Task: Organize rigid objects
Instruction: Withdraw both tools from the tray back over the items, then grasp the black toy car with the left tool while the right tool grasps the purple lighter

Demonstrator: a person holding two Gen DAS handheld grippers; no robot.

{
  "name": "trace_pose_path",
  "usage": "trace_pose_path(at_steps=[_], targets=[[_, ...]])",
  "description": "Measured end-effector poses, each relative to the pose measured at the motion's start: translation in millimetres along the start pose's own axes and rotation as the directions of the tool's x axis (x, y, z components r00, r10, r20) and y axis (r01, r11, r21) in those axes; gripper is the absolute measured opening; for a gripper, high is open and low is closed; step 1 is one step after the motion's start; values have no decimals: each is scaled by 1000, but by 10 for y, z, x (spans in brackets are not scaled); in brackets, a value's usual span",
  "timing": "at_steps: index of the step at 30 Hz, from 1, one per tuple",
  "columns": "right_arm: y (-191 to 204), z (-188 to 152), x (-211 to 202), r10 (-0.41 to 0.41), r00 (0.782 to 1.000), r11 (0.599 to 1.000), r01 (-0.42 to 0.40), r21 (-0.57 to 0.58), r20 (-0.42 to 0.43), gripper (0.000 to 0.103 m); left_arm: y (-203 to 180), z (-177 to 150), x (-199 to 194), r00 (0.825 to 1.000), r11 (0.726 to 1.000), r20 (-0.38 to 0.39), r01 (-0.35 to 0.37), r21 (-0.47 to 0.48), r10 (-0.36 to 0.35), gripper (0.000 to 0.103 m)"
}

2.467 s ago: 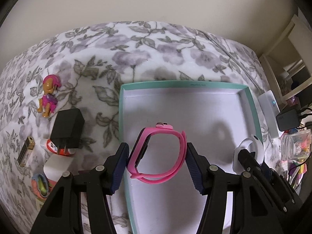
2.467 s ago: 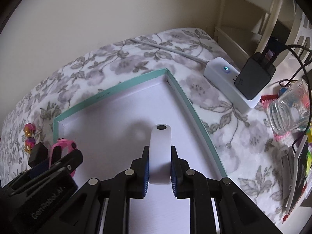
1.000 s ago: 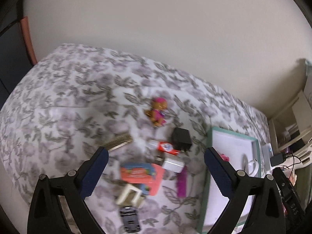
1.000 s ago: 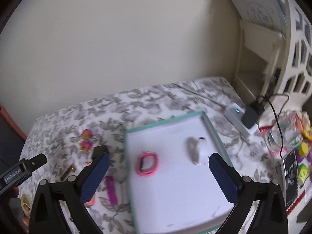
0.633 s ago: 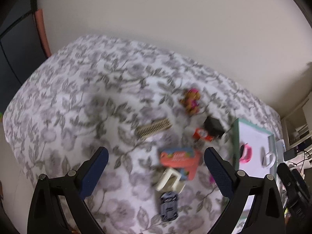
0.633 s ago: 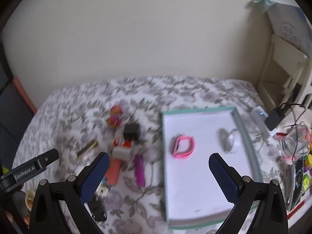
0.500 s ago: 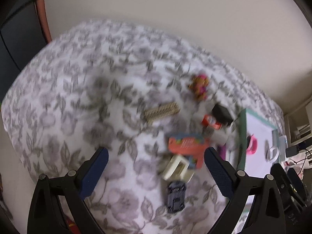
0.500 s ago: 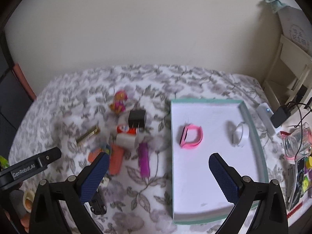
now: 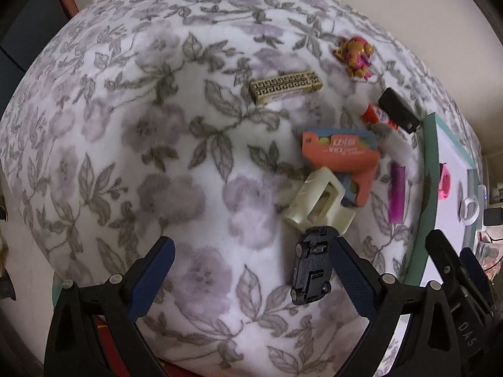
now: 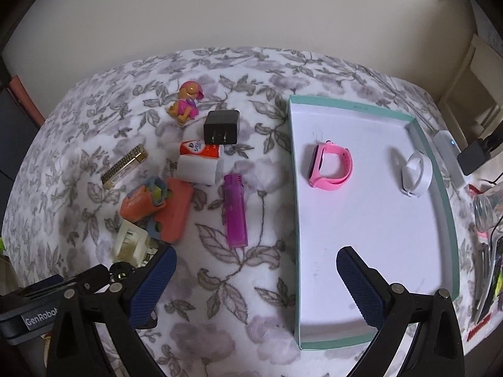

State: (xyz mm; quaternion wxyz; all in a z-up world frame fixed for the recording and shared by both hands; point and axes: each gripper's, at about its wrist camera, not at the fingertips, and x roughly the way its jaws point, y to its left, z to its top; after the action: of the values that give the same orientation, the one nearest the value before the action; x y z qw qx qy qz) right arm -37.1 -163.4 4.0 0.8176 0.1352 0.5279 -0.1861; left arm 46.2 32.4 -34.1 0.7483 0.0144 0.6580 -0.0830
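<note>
Left wrist: tray [image 9: 428,169] cut off, blurred

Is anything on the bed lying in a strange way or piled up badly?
Yes. The cream plastic block rests tilted against the orange toy gun, with the small black toy car touching its lower edge. The other items on the floral blanket lie loosely scattered. Nothing looks broken or spilled.

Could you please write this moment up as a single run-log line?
left gripper: open, empty | right gripper: open, empty | tray: pink watch, white band | toy car: beside left gripper
</note>
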Motion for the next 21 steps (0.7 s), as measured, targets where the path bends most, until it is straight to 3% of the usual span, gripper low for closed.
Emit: trace_pose_path(at_steps=[5,9,14,17,21], targets=[[-30,35,45,31,1000,999,-31,7,1,94,-64,-30,85,1000,1000,-27,-10,16,11,98],[4,88,122,42,999,999,-42,2,3,80,-206,-82,139,999,998,-42,-9,67,12,89],[75,126,292,54,998,998,-55,-23,-25,61,-364,-124,196,998,994,-63,-5,105,12,86],[122,145,427,50,998,998,-52,-39,-49,53,-440,-129,229,998,993,-68,-9,116,17,70],[145,165,565,44,997,998,-47,-39,-67,48,-515,-157,308,995,992,-102,15,123,-2,61]])
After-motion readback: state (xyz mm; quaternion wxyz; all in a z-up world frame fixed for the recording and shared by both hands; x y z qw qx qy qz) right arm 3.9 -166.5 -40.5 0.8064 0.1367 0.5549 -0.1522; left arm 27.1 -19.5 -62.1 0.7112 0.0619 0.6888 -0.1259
